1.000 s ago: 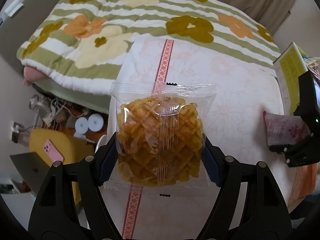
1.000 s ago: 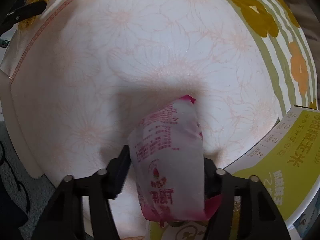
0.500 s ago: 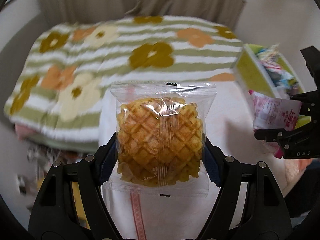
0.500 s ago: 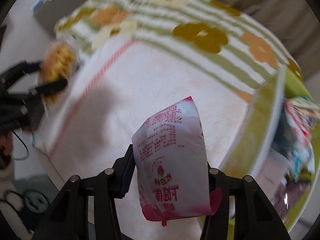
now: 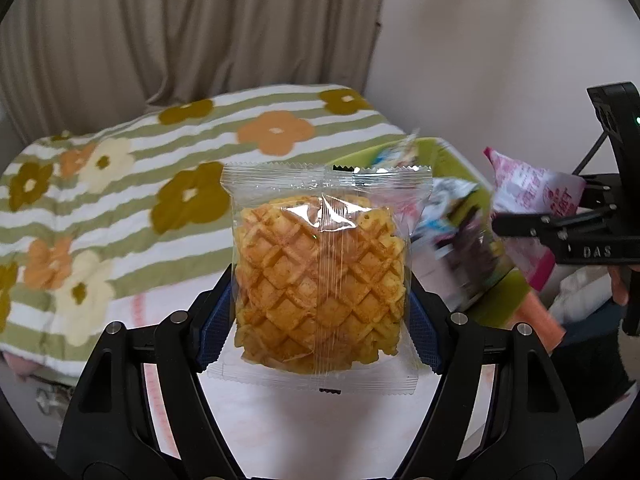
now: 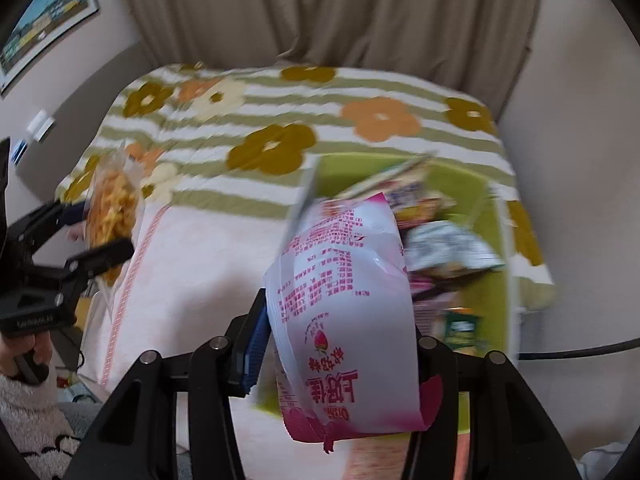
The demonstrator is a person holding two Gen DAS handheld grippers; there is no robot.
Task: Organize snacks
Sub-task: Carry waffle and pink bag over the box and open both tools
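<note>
My left gripper [image 5: 320,312] is shut on a clear packet of golden waffle cookies [image 5: 320,280], held upright above the pale cloth. It also shows at the left of the right wrist view [image 6: 112,204]. My right gripper [image 6: 340,344] is shut on a pink-and-white strawberry snack bag [image 6: 344,312], held above the near edge of a green snack box [image 6: 476,296]. The right gripper with that bag [image 5: 532,196] appears at the right of the left wrist view, beside the box [image 5: 452,160], which holds several packets.
A floral striped blanket [image 5: 120,168] covers the bed behind the pale flowered cloth [image 6: 208,264]. Beige curtains [image 6: 320,12] and a wall stand at the back. A black cable [image 6: 580,350] runs at the right.
Both grippers have lifted and tilted up from the cloth with their packets. The right gripper has moved over the green box; the box now fills the view behind both packets.
</note>
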